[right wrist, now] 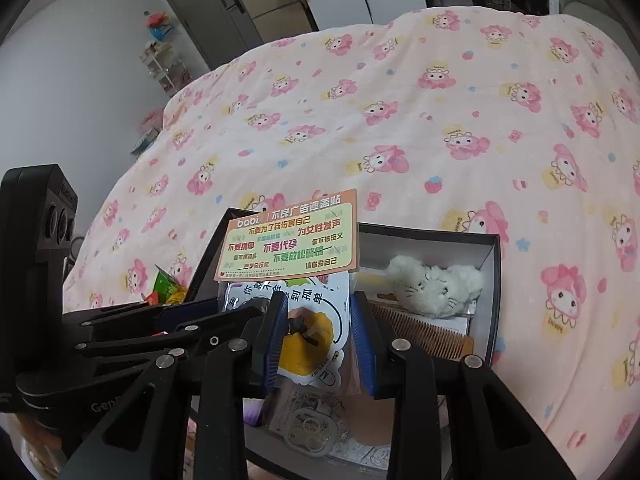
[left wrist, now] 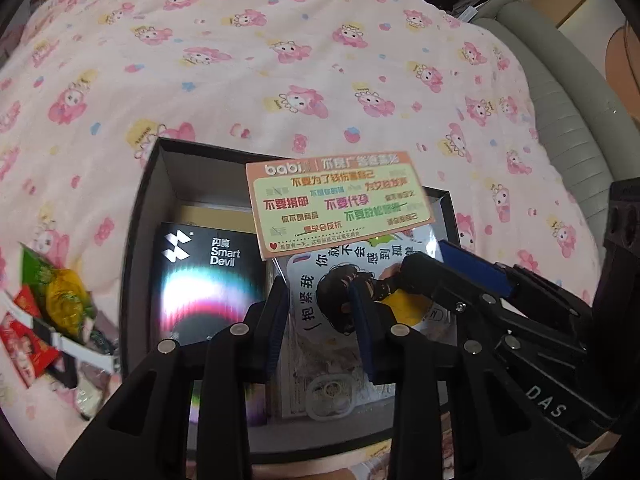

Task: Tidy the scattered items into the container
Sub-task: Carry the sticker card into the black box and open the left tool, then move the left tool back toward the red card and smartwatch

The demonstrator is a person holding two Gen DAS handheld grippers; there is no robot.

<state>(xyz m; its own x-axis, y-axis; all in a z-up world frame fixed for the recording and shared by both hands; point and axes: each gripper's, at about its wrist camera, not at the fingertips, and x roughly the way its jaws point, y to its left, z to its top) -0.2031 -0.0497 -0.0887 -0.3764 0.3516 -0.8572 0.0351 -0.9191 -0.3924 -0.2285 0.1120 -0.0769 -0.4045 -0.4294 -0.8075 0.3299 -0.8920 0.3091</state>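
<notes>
Ok so we're mid-drop with the sticker pack point(left wrist: 340, 200). It's the one with the orange header card, and it sits tilted over the black box point(left wrist: 138, 216) in the lower middle of both views, header end up toward the far rim.

The left gripper point(left wrist: 318, 284) and right gripper point(right wrist: 317, 298) are both right on it, 1 at each side edge. Jaws on both are only partly apart. We honestly can't tell whether the pads are actually pinching the plastic or just sitting around it.

The box on the pink bed quilt point(left wrist: 320, 60) is already pretty full. There's the Smart Devil carton point(left wrist: 208, 280) on the left side, and the comb point(right wrist: 420, 328) and fluffy cat toy point(right wrist: 432, 284) on the right. More flat packs lie underneath.

Our take on doing this bit well:
- Tip the header end down so the pack goes in flat on the stack, not leaning on the rim.
- Keep both sides level so it doesn't buckle.
- Only let go once it's resting on something.

The snack wrappers point(left wrist: 52, 304) at lower left of the left view look like they're next.
</notes>
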